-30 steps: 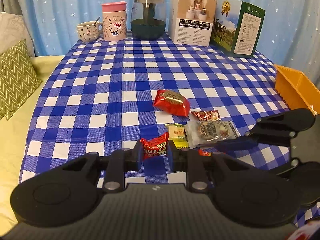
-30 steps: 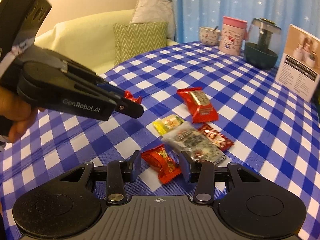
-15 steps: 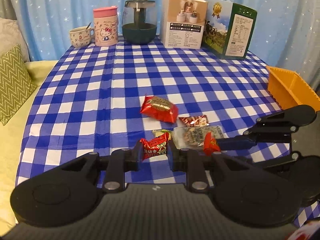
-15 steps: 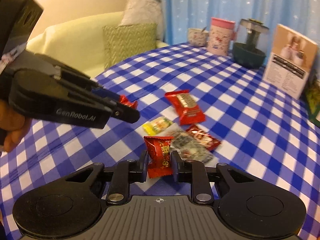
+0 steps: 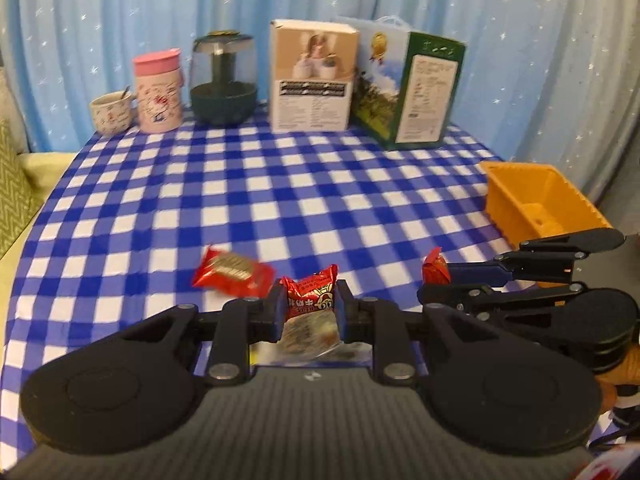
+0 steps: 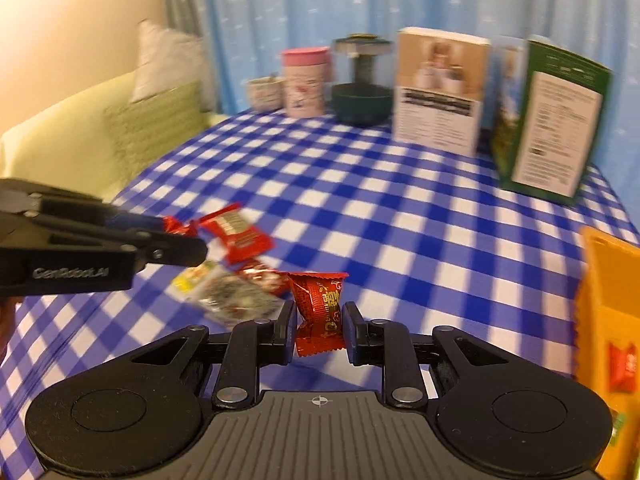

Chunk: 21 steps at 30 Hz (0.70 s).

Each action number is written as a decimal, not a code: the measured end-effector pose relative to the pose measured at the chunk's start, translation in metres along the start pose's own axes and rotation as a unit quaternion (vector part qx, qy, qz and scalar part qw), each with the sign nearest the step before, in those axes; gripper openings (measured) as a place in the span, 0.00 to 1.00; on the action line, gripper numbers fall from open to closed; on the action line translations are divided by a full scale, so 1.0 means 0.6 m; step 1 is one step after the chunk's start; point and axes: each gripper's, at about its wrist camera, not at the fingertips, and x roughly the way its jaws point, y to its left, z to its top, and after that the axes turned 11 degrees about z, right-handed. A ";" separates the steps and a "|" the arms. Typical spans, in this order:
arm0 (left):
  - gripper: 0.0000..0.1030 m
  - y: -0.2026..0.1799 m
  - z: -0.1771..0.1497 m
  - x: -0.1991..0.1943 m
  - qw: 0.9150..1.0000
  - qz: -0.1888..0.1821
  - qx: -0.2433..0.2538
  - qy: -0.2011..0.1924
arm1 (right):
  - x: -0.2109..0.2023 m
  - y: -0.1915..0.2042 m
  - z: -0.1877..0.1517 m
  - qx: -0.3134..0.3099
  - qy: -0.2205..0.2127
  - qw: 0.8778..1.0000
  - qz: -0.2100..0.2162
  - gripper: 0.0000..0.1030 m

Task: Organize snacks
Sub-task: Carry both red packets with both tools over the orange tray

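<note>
My left gripper (image 5: 307,303) is shut on a small red candy packet (image 5: 311,295) and holds it above the checked table. My right gripper (image 6: 318,322) is shut on another red candy packet (image 6: 320,312), also lifted; it shows in the left wrist view (image 5: 435,269) at the right. On the cloth lie a larger red snack packet (image 5: 231,276), a clear packet (image 6: 234,294), a yellow packet (image 6: 188,280) and a small red one (image 6: 266,276). The orange bin (image 5: 536,204) stands at the right edge and holds a red packet (image 6: 622,366).
Along the back stand a cup (image 5: 111,113), a pink Hello Kitty tin (image 5: 158,92), a dark green jar (image 5: 223,80), a white box (image 5: 313,76) and a green box (image 5: 416,88). A sofa with cushions (image 6: 160,120) is on the left.
Both grippers have lifted with their red packets and swung right, towards the orange bin. The right gripper shut on its packet during this time. The views are blurred by motion.
</note>
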 end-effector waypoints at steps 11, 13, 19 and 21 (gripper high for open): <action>0.21 -0.113 0.049 -0.008 0.999 -0.045 0.011 -0.023 | -0.108 -0.074 -0.018 0.066 -0.053 0.993 -0.079 0.24; 0.21 -0.135 0.054 -0.010 0.998 -0.052 0.017 -0.026 | -0.130 -0.087 -0.024 0.077 -0.062 0.990 -0.097 0.24; 0.21 -0.200 0.065 -0.020 0.996 -0.081 0.029 -0.033 | -0.193 -0.124 -0.044 0.115 -0.088 0.981 -0.131 0.24; 0.21 -0.222 0.068 -0.022 0.995 -0.090 0.034 -0.036 | -0.212 -0.134 -0.051 0.122 -0.095 0.977 -0.146 0.24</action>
